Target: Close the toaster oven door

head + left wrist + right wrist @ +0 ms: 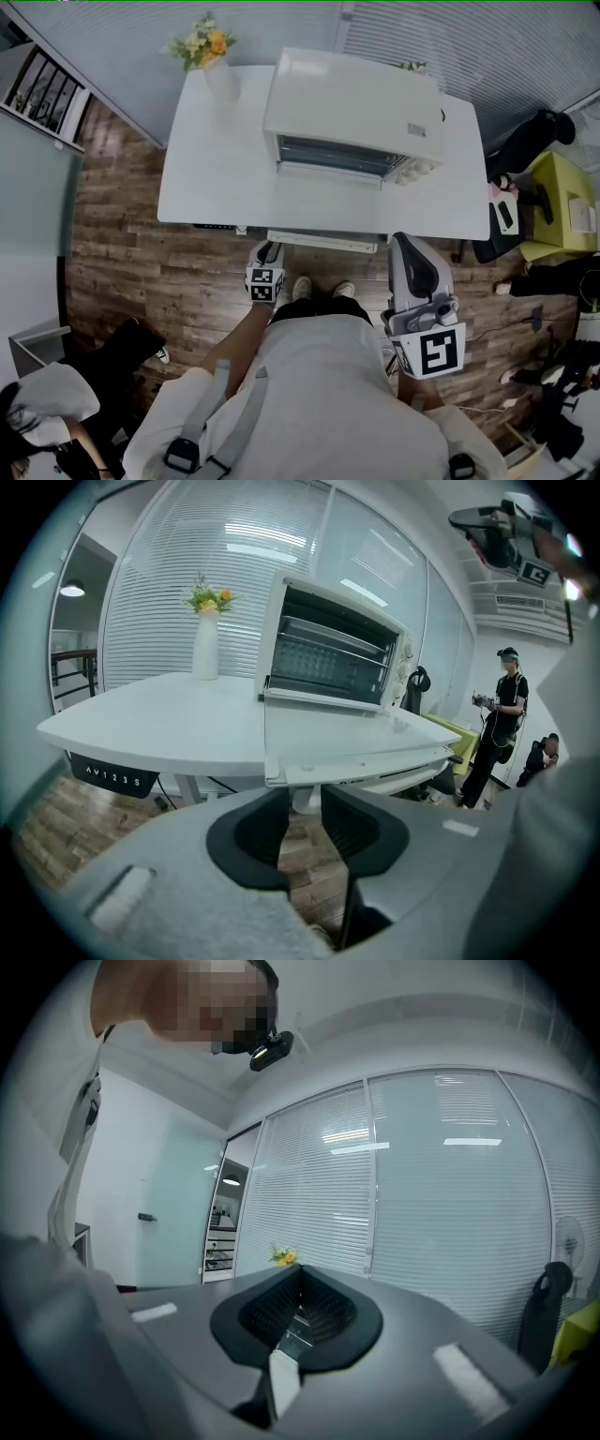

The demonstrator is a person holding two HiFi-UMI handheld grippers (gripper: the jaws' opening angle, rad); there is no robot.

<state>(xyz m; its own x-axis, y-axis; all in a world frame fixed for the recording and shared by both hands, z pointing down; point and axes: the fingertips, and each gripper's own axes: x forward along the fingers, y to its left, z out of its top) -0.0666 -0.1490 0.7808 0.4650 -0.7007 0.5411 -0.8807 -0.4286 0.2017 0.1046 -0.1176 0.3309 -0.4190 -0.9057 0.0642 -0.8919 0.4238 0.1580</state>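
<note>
Oven door [349, 739] lies just beyond left tool [305, 801].

Office. Floor-to-ceiling glass partitions with slatted blinds [234, 574] on several sides. White table [216, 169] with a numbered height keypad [114, 778] under its edge. Wood-plank floor [122, 272]. Vase of flowers [205, 639] on the table, shelf unit [42, 89] by the wall, second person [502, 714] standing farther off.
</note>
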